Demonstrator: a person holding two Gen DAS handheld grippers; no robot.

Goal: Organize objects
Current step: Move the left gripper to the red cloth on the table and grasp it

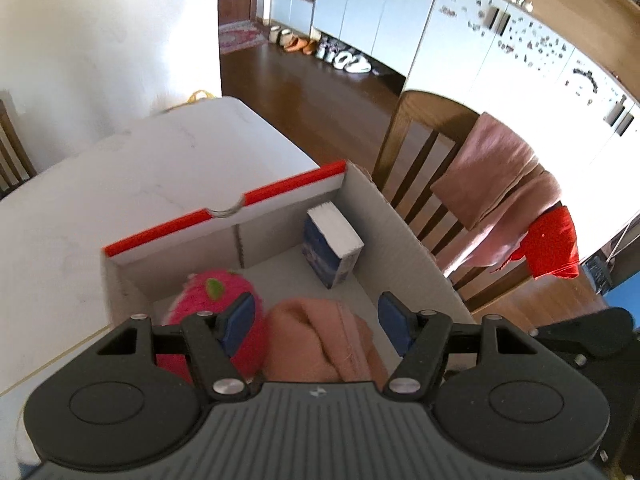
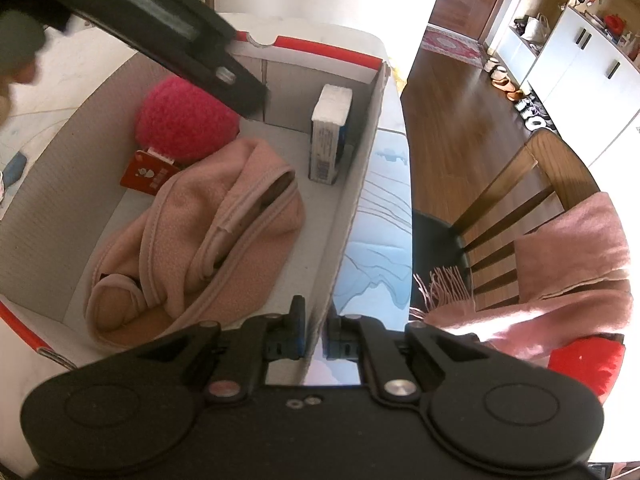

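Cardboard box (image 2: 352, 184) holding pink fleece (image 2: 224, 240), plush (image 2: 180, 120), carton (image 2: 330, 136), left jaws apart, right jaws clamped on box wall.

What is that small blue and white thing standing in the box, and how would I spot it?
Find the open cardboard box with the red rim on the white table. In a far corner stands a small blue and white carton, close to the side wall. Unlike the soft pink fleece garment and fuzzy pink plush ball, it is hard-edged and upright.
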